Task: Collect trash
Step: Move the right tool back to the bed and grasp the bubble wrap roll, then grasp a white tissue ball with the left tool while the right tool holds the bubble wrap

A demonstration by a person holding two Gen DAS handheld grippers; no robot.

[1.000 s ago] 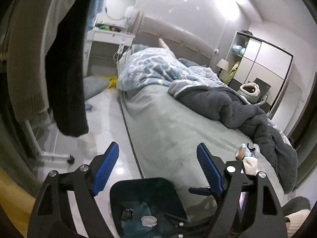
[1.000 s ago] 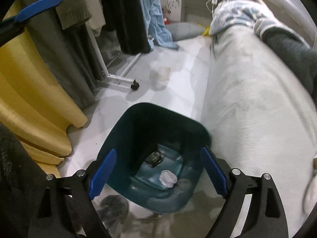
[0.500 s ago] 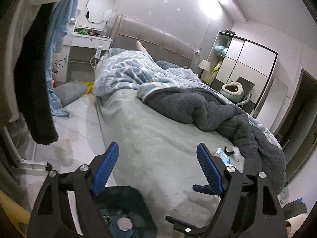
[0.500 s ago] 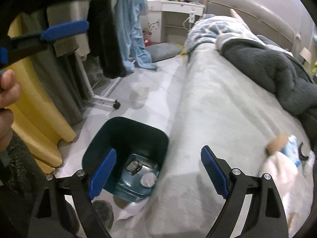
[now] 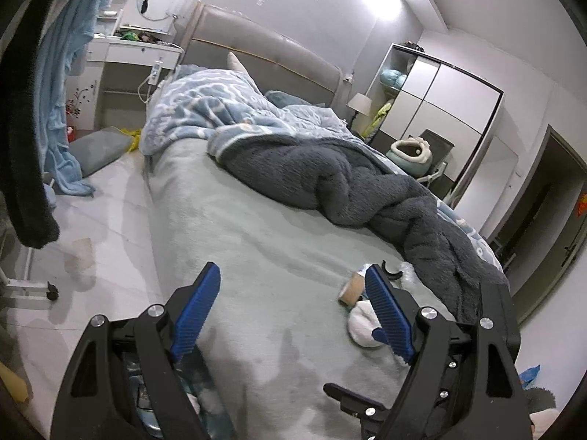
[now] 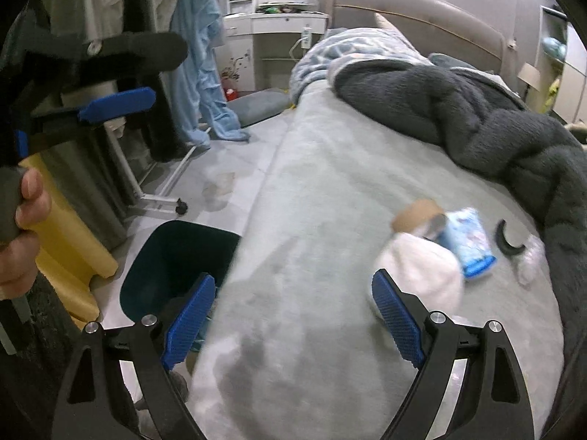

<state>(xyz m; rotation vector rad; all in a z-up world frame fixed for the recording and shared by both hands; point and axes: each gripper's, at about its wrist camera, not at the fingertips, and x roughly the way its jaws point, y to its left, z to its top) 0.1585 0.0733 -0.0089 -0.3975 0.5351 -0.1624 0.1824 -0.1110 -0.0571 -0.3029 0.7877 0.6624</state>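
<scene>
Wide bed with a pale grey-green plush cover [image 6: 312,220], filling most of both views. Heaped along its far side, a dark grey fleece blanket [image 5: 352,190], with a blue-and-white patterned quilt [image 5: 205,110] bunched toward the padded beige headboard [image 5: 264,62]. On the floor against the near edge of the bed, a dark teal plastic trash bin [image 6: 172,256], open-topped, contents too dark to tell from the right wrist view.

Left gripper with black arms and blue ribbed pads [image 5: 293,308], spread wide, holding nothing, above the bed cover. Right gripper of the same build [image 6: 293,315], likewise spread wide and empty, one finger over the bin's rim, the other just beside the trash.

Trash clustered on the bed cover near the edge of the dark blanket: a crumpled white tissue wad [image 6: 422,271] nearest the right gripper; touching it, a brown cardboard tube [image 6: 418,216], blurred; beside that, a light blue printed plastic packet [image 6: 469,245]; then a small black curved clip [image 6: 508,240] and a small clear crinkled wrapper [image 6: 528,267] close against the blanket.
</scene>
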